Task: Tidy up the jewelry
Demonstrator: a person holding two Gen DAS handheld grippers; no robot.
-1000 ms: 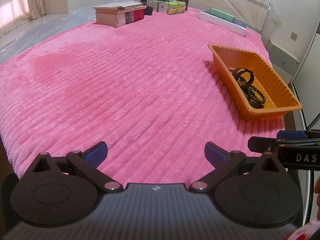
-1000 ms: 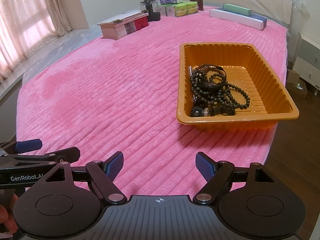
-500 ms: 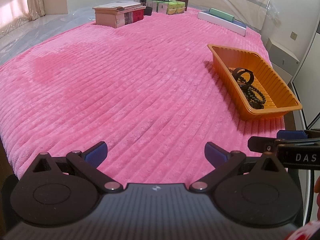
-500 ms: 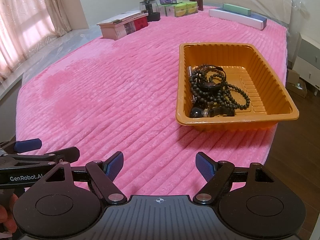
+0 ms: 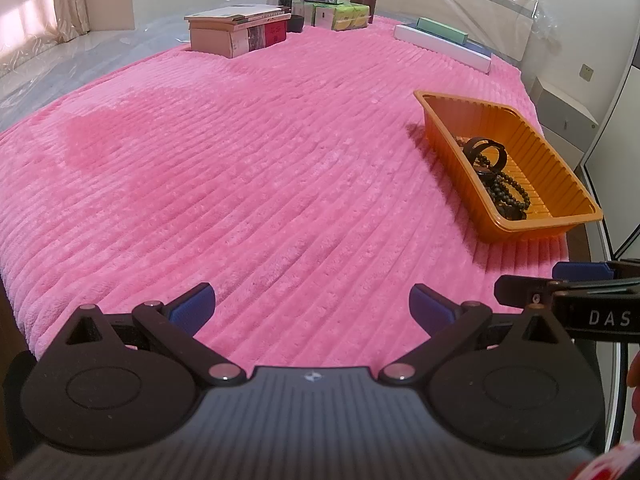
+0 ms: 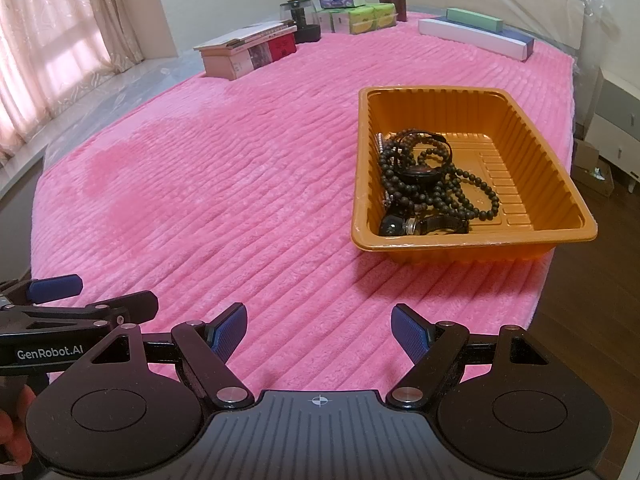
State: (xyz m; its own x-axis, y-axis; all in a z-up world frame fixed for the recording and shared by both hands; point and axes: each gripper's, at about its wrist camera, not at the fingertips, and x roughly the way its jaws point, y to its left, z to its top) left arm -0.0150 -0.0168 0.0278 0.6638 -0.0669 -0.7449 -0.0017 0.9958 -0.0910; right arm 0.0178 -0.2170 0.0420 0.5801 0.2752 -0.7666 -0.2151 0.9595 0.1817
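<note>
The right hand-held gripper (image 6: 318,334) hangs above the near edge of the bed with its blue-padded fingers (image 6: 228,330) spread wide and nothing between them, only pink fabric showing in the gap. Just beside it, on its left, the left hand-held gripper (image 5: 312,308) is held at a similar downward tilt, its jaws likewise wide apart and empty; each tool shows at the edge of the other's view, and a bit of a hand (image 6: 14,426) grips the left one's handle. Under both lies a ribbed pink blanket (image 6: 224,184) that covers the bed, with a darker patch in the pile toward the left side. Ahead of the right gripper and slightly to its right, near the blanket's right edge, sits an orange plastic tray (image 6: 560,176) with ribbed walls. The jewelry is piled in the tray's left, near part: strands of dark bead necklaces (image 6: 436,188) tangled together, a black wristwatch (image 6: 420,172) lying on top of the beads, and a second watch (image 6: 424,225) with a dark strap against the near wall. The tray's right half is bare. At the far end of the bed stand a stack of boxes and books (image 6: 246,50), green tissue packs (image 6: 362,18), a dark jar (image 6: 392,0) and long flat boxes (image 6: 476,36). A curtain (image 6: 52,52) hangs at the far left.
</note>
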